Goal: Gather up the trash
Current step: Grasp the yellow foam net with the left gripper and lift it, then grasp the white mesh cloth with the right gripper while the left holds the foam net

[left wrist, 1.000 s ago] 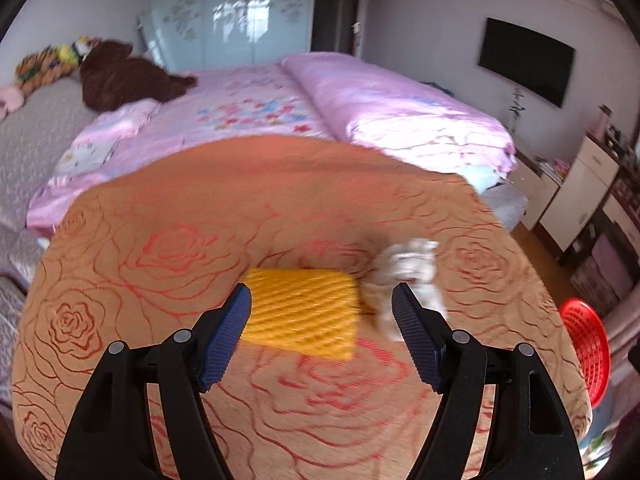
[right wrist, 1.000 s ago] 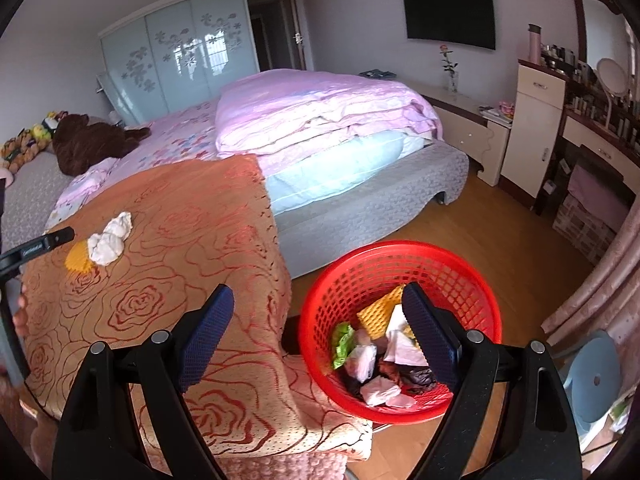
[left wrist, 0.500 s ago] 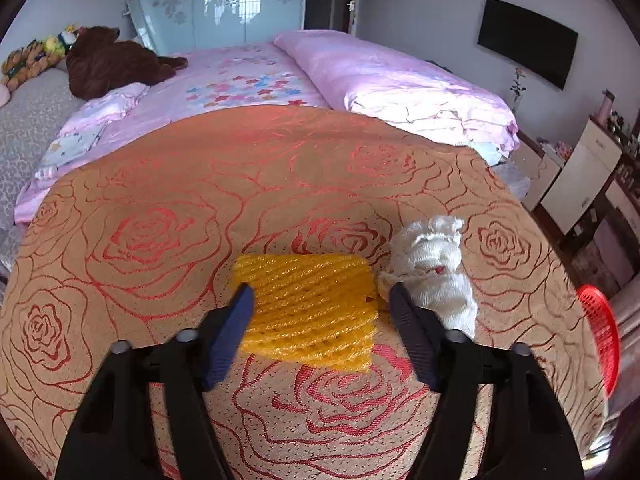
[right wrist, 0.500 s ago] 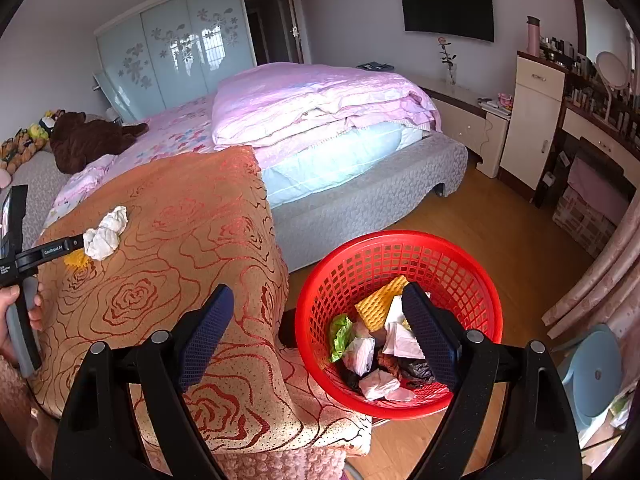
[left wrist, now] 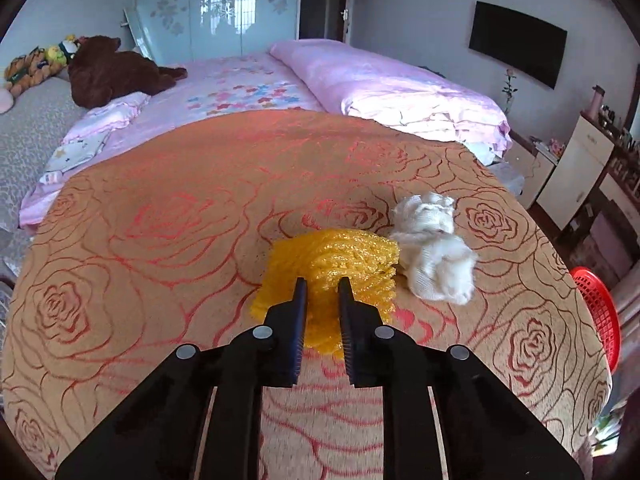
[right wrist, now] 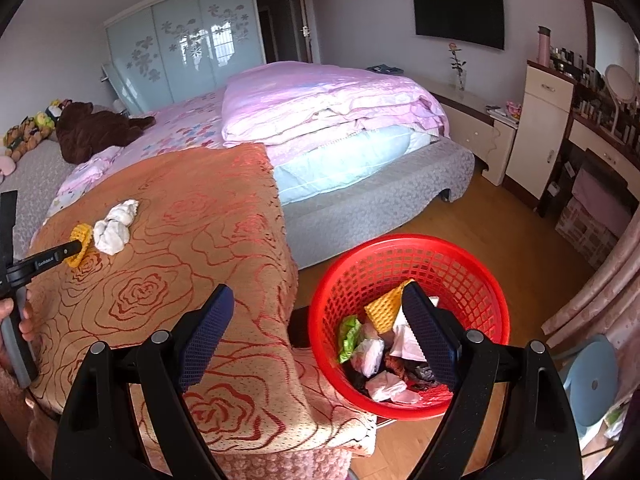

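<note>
A yellow foam net (left wrist: 340, 256) lies on the orange rose-patterned blanket (left wrist: 180, 248). My left gripper (left wrist: 322, 282) is closing tight on it, and the net bunches up between the pads. A crumpled white wad (left wrist: 434, 252) sits just to the net's right, touching it. In the right wrist view the same net (right wrist: 80, 236) and wad (right wrist: 114, 228) appear far left, with the left gripper (right wrist: 76, 246) on the net. My right gripper (right wrist: 318, 292) hangs open and empty above the blanket's edge and the red basket (right wrist: 460, 248), which holds several pieces of trash.
The red basket (left wrist: 598, 312) stands on the wooden floor off the blanket's right edge. Behind lie a pink duvet (right wrist: 320, 104) and a brown plush bear (left wrist: 112, 68). A blue stool (right wrist: 592, 376) is at the right, a cream cabinet (right wrist: 540, 136) beyond.
The left gripper's jaws went from wide around the yellow net to clamped on it, crumpling it upward. The right gripper kept still and open.
</note>
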The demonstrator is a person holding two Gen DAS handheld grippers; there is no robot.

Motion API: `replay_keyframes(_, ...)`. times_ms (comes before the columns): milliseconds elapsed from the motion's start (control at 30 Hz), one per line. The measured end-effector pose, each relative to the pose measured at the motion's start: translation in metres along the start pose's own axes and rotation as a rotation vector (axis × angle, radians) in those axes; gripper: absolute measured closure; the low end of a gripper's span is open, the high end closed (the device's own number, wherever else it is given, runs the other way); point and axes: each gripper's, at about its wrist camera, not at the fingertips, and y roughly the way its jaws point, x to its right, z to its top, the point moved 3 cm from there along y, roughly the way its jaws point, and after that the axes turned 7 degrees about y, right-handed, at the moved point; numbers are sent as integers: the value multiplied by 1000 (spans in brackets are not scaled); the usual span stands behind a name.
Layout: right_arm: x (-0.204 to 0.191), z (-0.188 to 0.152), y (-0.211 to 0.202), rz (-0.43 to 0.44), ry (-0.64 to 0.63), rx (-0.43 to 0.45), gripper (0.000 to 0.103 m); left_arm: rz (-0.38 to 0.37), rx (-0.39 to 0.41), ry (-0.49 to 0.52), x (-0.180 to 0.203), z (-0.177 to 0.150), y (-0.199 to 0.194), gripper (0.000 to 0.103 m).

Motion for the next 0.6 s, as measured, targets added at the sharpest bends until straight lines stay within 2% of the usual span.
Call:
replay_keyframes(333, -67, 7, 17, 107, -94, -13, 20, -29, 90, -51, -5, -13, -45, 89)
replay_keyframes(600, -149, 16, 56, 210, -157, -68, 20, 10, 118, -130, -23, -23, -62, 89)
